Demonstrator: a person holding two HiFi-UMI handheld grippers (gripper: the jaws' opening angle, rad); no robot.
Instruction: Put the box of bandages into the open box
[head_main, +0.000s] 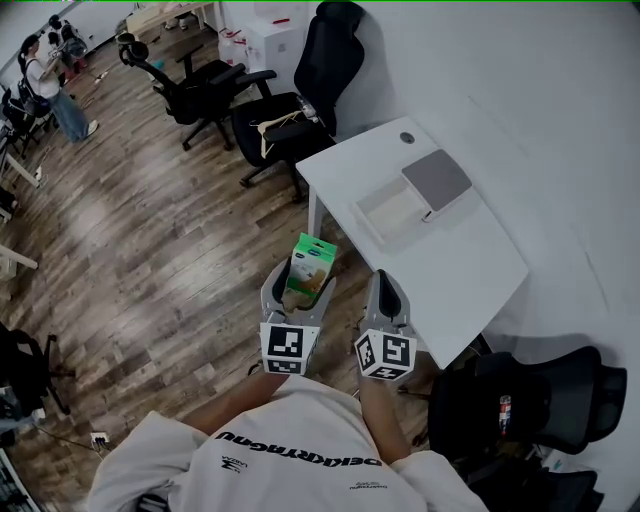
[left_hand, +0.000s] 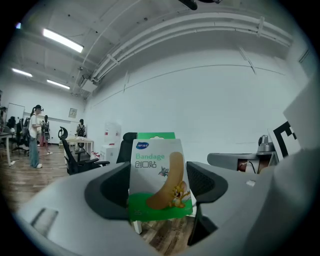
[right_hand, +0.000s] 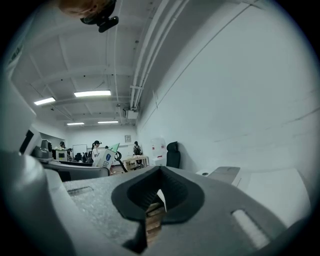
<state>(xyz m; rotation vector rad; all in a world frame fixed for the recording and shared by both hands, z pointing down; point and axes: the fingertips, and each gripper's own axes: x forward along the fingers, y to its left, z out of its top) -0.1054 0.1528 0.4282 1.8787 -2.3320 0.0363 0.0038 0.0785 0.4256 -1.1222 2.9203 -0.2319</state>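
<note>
Clamped upright in the wide-spread grey jaws of the left gripper (head_main: 303, 290): a flat cardboard bandage box (left_hand: 159, 180), white and green, printed "Bandage" above a tan plaster strip and a cartoon mouse. Alongside, right gripper (right_hand: 156, 192) pinched together on nothing. Farther off, on the smooth white table (head_main: 470, 270), the shallow open box (head_main: 390, 212), grey lid (head_main: 437, 178) touching its side.

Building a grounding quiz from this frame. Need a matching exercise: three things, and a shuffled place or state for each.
Things:
1. box of bandages
2. open box
3. right gripper

Place or state:
A. jaws together, nothing between them
B. clamped between the jaws of the left gripper
C. resting on the white table

Pairs: 1-B, 2-C, 3-A
</note>
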